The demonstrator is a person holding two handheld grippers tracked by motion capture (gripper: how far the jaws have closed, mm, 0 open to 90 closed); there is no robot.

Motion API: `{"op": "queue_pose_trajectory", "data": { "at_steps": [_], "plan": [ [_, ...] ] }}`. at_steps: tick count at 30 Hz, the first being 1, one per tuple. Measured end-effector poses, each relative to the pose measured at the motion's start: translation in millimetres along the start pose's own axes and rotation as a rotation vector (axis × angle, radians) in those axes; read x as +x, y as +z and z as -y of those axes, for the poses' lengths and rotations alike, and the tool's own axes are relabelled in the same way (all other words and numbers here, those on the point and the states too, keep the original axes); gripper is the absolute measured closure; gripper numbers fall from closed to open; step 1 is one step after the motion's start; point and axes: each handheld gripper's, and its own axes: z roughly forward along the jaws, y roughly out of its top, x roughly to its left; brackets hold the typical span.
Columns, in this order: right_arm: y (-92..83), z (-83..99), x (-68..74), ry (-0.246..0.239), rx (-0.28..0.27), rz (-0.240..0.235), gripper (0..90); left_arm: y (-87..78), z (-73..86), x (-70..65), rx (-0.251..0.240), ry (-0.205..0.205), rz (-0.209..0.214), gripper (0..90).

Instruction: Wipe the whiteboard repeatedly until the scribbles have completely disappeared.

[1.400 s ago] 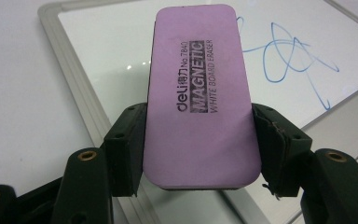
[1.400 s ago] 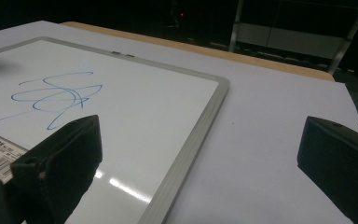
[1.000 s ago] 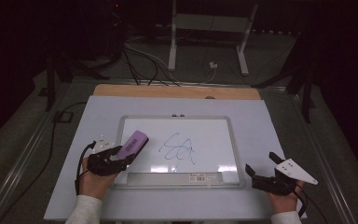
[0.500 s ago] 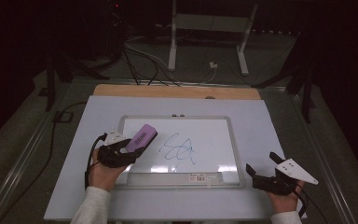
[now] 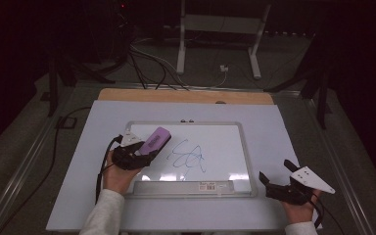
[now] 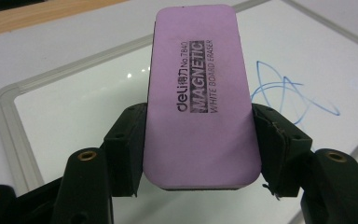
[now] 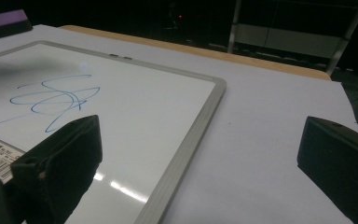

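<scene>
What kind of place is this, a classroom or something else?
Probably a lab or recording room, not a classroom: a whiteboard lies flat on a table, cables trail over the dark floor, and a bare metal stand is behind.

Floor cables (image 5: 147,63), metal stand (image 5: 218,29)

I see the worktop (image 5: 274,127), pale, with a wooden strip (image 5: 186,96) along its far edge. A whiteboard (image 5: 225,147) lies flat on it, near centre; blue scribble (image 5: 188,157) on the board, label strip (image 5: 183,186) at its near edge.
</scene>
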Motion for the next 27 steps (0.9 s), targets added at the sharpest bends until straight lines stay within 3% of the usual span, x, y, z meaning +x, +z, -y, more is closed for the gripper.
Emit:
{"op": "queue_pose_trajectory", "data": {
  "at_steps": [13,24,26,27],
  "plan": [
    [1.0,0.3,0.4,-0.006,0.005,-0.002,0.3,35.2,-0.2,-4.0,0.08,0.041,-0.031,41.6],
    [1.1,0.6,0.0,-0.008,0.006,-0.001,0.3,53.1,5.4,-5.4,0.136,0.043,-0.05,41.5],
    [0.9,0.6,-0.3,-0.006,0.005,-0.001,0.3,55.0,6.3,-4.8,0.133,0.022,-0.035,40.8],
    [0.7,0.5,-0.4,-0.005,0.005,0.0,0.3,55.6,6.1,-4.4,0.125,0.012,-0.031,35.5]
  ]
}}
